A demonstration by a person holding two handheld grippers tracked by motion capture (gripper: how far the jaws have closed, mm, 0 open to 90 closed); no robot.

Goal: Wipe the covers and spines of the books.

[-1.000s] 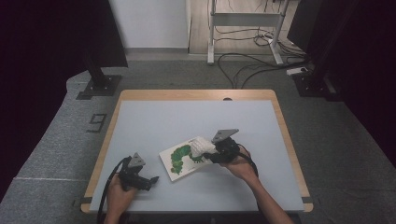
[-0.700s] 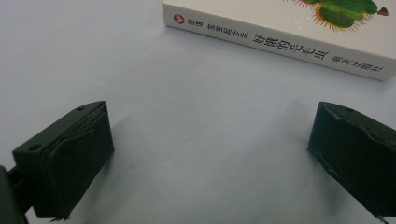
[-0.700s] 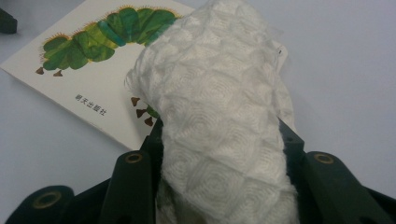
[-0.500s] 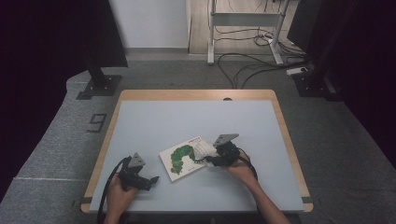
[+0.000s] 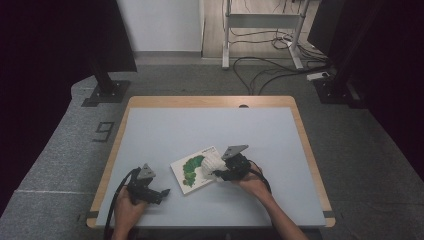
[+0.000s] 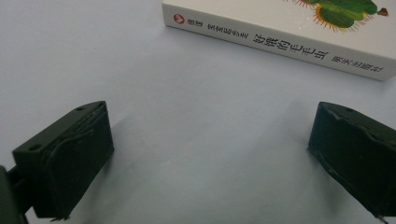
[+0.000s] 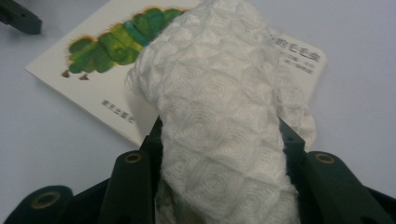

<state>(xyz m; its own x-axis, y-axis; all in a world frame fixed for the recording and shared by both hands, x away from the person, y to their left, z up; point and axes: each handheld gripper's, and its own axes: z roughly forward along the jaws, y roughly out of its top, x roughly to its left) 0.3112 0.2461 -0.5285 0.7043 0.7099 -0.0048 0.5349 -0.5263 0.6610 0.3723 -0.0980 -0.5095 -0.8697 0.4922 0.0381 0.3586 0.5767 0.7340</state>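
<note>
Clearly white quilted cloth, softly bunched

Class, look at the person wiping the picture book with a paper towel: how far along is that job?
Done: the right gripper is shut on the paper towel, which lies on the book cover. In hand: wiping near the cover's right part. Left: the caterpillar side appears uncovered; the left gripper waits open beside the spine.

Left gripper gapes; right gripper clamped.

A lab or studio: dark curtains, floor cables and a bare work table
</note>
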